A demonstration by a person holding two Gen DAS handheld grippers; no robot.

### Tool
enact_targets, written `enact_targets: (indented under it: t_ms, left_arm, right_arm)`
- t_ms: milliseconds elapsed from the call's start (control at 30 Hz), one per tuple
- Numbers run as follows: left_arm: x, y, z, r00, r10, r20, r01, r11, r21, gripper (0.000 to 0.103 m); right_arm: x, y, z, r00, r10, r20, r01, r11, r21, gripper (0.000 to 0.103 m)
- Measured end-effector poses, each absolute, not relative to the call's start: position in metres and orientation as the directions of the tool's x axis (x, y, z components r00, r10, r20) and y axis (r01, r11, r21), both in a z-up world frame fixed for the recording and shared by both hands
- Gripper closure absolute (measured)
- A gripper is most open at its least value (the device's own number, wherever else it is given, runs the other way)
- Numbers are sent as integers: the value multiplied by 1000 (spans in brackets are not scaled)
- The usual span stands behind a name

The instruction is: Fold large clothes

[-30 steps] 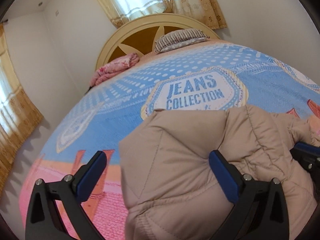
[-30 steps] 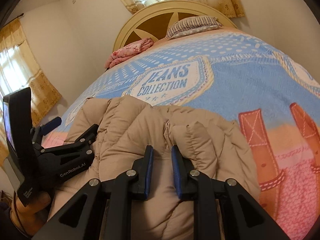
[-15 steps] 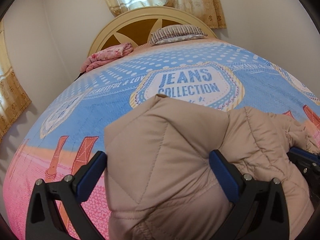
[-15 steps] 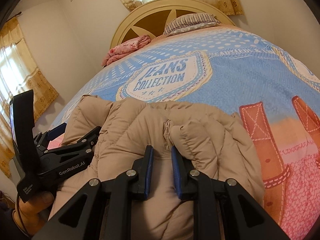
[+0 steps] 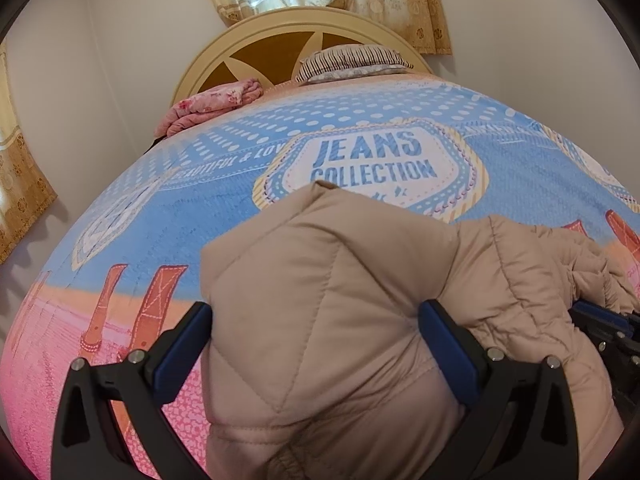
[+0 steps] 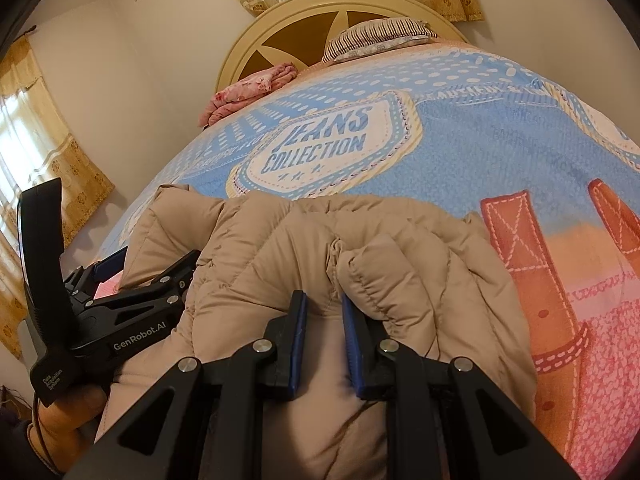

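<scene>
A beige puffer jacket (image 5: 320,300) lies bunched on the blue and pink bedspread (image 5: 200,200). My left gripper (image 5: 316,332) is open wide, and a thick folded part of the jacket fills the gap between its blue pads (image 5: 180,352), brushing both. In the right wrist view the jacket (image 6: 400,248) spreads across the bedspread (image 6: 500,140). My right gripper (image 6: 324,312) is shut on a pinch of quilted fabric at the jacket's near edge. The left gripper (image 6: 148,268) shows at the left, straddling the jacket's left end, held by a person's hand (image 6: 68,420).
A striped pillow (image 5: 352,62) and a folded pink blanket (image 5: 212,106) lie at the head of the bed under a round cream headboard (image 5: 260,44). Curtained windows stand behind and at the left. The bed's left edge drops to the floor.
The left gripper has swung so the jacket's fold now reaches its left pad, where a gap showed before. Its jaw width is unchanged. The right gripper keeps the same pinch.
</scene>
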State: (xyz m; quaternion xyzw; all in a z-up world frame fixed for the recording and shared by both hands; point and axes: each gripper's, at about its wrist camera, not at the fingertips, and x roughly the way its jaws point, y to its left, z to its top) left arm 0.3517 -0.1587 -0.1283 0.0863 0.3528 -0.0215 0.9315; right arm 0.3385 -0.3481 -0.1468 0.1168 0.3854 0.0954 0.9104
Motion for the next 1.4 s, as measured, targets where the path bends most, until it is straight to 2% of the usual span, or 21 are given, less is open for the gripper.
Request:
enact_targets:
  t_ms: [767, 867, 933, 967, 1000, 1067, 1133, 1200, 1333, 1400]
  left_arm:
    - [354, -160, -132, 742, 15, -670, 104, 985, 137, 0]
    - [354, -154, -127, 712, -30, -702, 143, 984, 103, 0]
    - [345, -136, -115, 687, -111, -719, 176, 984, 16, 0]
    - [336, -125, -107, 696, -147, -703, 185, 983, -23, 0]
    - [323, -113, -98, 706, -192, -681, 208, 976, -59, 0]
    - [297, -87, -88, 705, -270, -655, 266, 958, -109, 0]
    - [280, -63, -89, 704, -313, -637, 280, 947, -155, 0]
    - [272, -46, -97, 685, -348, -639, 270, 937, -221, 0]
    - [268, -35, -127, 604, -449, -658, 270, 892, -361, 0]
    - [270, -41, -141, 571, -457, -682, 282, 889, -360, 0]
  right_arm:
    - [340, -347, -150, 674, 266, -690, -78, 953, 292, 84]
    - [340, -347, -148, 668, 267, -694, -81, 954, 288, 84]
    - [337, -351, -137, 658, 272, -702, -91, 954, 284, 83]
    - [331, -356, -128, 661, 286, -694, -98, 950, 298, 74]
    - [324, -362, -118, 672, 310, -672, -109, 940, 324, 44]
    - [303, -380, -97, 721, 311, -620, -106, 933, 344, 1]
    - [288, -398, -88, 747, 272, -606, -83, 944, 320, 1]
    - [285, -414, -98, 719, 255, -647, -39, 943, 330, 1]
    - [282, -425, -128, 655, 287, -700, -15, 930, 367, 1]
    - [281, -428, -141, 628, 360, -690, -26, 896, 444, 1]
